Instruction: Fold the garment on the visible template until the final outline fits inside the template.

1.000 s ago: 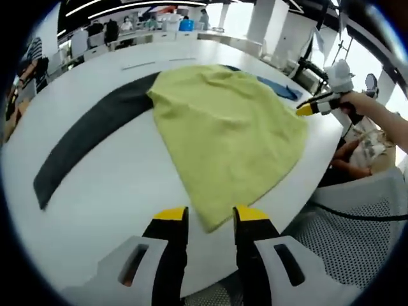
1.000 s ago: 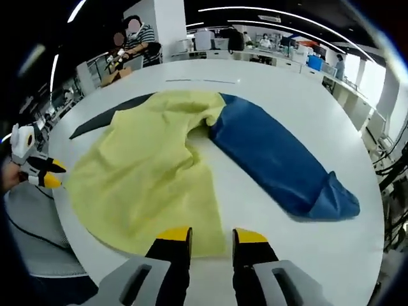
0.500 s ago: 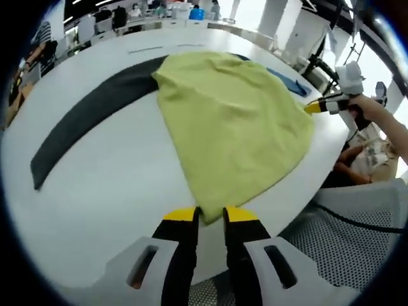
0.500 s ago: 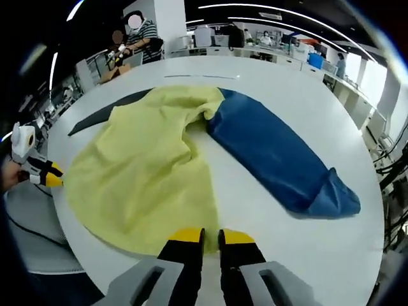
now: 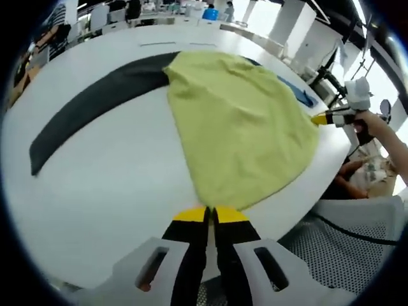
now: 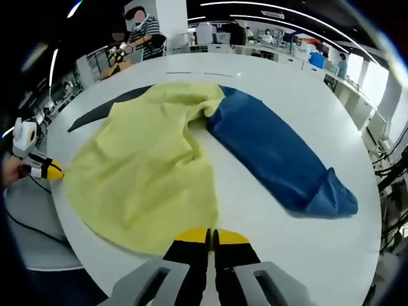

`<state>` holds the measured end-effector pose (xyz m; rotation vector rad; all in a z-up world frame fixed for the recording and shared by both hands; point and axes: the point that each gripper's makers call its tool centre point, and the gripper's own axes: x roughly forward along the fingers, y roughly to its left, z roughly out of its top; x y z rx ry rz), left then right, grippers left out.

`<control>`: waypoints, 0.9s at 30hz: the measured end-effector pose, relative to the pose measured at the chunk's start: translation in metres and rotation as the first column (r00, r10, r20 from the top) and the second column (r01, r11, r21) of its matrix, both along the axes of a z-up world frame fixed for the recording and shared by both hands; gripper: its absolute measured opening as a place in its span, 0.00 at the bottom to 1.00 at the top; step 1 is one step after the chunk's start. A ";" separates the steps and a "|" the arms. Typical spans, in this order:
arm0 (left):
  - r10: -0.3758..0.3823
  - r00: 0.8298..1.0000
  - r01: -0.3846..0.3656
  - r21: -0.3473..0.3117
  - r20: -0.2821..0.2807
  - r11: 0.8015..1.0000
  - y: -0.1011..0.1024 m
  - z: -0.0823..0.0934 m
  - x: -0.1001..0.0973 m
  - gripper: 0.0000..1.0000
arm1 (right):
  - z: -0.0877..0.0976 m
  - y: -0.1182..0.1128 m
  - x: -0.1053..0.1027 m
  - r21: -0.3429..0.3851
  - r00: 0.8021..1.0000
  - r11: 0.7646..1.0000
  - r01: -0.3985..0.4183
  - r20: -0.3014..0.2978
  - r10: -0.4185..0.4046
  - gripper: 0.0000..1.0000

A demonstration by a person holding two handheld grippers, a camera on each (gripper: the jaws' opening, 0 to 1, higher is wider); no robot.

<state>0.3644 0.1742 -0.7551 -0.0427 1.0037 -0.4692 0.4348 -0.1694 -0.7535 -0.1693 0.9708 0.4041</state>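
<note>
The garment, a top with a yellow body [image 5: 245,131], a dark grey sleeve [image 5: 95,105] and a blue sleeve [image 6: 274,153], lies spread on the round white worktop [image 5: 95,204], its hem along the worktop's near edge. Each pair of tongs appears clenched on a hem corner: the left tongs [image 5: 210,215] have their yellow tips together at the yellow body's corner, the right tongs [image 6: 211,237] likewise on the opposite corner. To do this fold well, both corners should probably rise together and travel evenly toward the collar, keeping the hem taut so the yellow body does not bunch, and staying low enough that the sleeves do not drag. The left gripper view shows the grey sleeve at full length; the right gripper view shows the whole blue sleeve and its cuff. I cannot make out any template outline on the worktop.
</note>
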 end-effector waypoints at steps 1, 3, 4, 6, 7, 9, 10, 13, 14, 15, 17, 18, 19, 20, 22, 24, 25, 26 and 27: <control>-0.002 1.000 0.002 -0.004 0.004 1.000 0.000 0.001 0.000 0.00 | 0.001 -0.001 -0.002 -0.002 1.000 1.000 -0.002 0.001 0.002 0.00; -0.003 1.000 0.003 -0.012 0.011 1.000 0.001 0.005 -0.002 0.00 | 0.004 -0.004 -0.008 -0.010 1.000 1.000 0.005 -0.005 -0.005 0.00; -0.005 1.000 0.005 -0.018 0.010 1.000 0.002 0.006 -0.002 0.00 | 0.006 -0.005 -0.010 -0.012 1.000 1.000 0.009 -0.006 -0.009 0.00; -0.005 1.000 0.006 -0.021 0.010 1.000 0.003 0.007 -0.003 0.00 | 0.008 -0.005 -0.017 -0.004 1.000 1.000 0.020 -0.007 -0.020 0.00; -0.011 1.000 0.011 -0.021 0.012 1.000 0.003 0.009 -0.004 0.00 | 0.009 -0.005 -0.020 -0.002 1.000 1.000 0.023 -0.007 -0.023 0.00; -0.016 1.000 0.016 -0.019 0.014 1.000 0.004 0.010 -0.005 0.00 | 0.011 -0.004 -0.026 0.001 0.999 0.999 0.033 -0.013 -0.033 0.00; -0.017 1.000 0.018 -0.019 0.014 1.000 0.005 0.011 -0.006 0.00 | 0.012 -0.004 -0.029 0.003 0.999 0.999 0.034 -0.014 -0.034 0.00; -0.026 0.999 0.027 -0.010 0.022 1.000 0.008 0.014 -0.006 0.00 | 0.014 -0.001 -0.038 0.009 0.999 0.999 0.048 -0.020 -0.048 0.00; -0.029 0.999 0.029 -0.007 0.025 1.000 0.009 0.014 -0.005 0.00 | 0.014 0.000 -0.042 0.014 0.998 0.998 0.055 -0.020 -0.055 0.00; -0.032 0.999 0.032 -0.003 0.027 0.999 0.011 0.014 -0.005 0.00 | 0.014 0.001 -0.043 0.015 0.998 0.998 0.056 -0.021 -0.056 0.00; -0.035 0.999 0.035 0.008 0.029 0.999 0.015 0.015 -0.006 0.00 | 0.014 0.005 -0.049 0.019 0.998 0.998 0.056 -0.024 -0.056 0.00; -0.036 0.999 0.036 0.011 0.030 0.999 0.016 0.015 -0.006 0.00 | 0.014 0.006 -0.052 0.019 0.998 0.998 0.056 -0.024 -0.055 0.00; -0.038 0.999 0.038 0.014 0.030 0.999 0.017 0.015 -0.007 0.00 | 0.013 0.007 -0.054 0.019 0.998 0.998 0.059 -0.028 -0.058 0.00; -0.042 0.999 0.042 0.018 0.028 0.999 0.018 0.015 -0.008 0.00 | 0.012 0.008 -0.056 0.019 0.998 0.998 0.059 -0.032 -0.058 0.00; -0.049 0.999 0.048 0.029 0.022 0.998 0.021 0.014 -0.010 0.00 | 0.010 0.009 -0.059 0.021 0.997 0.998 0.065 -0.038 -0.064 0.00; -0.057 0.998 0.056 0.045 0.013 0.997 0.023 0.012 -0.013 0.00 | 0.006 0.011 -0.064 0.021 0.997 0.998 0.066 -0.051 -0.065 0.00; -0.060 0.998 0.059 0.050 0.012 0.997 0.024 0.012 -0.014 0.00 | 0.005 0.012 -0.066 0.019 0.996 0.998 0.066 -0.055 -0.065 0.00; -0.066 0.998 0.066 0.057 0.010 0.996 0.024 0.011 -0.015 0.00 | 0.004 0.013 -0.069 0.014 0.996 0.998 0.064 -0.058 -0.063 0.00; -0.068 0.998 0.068 0.059 0.007 0.996 0.025 0.011 -0.016 0.00 | 0.003 0.013 -0.071 0.010 0.996 0.998 0.063 -0.062 -0.062 0.00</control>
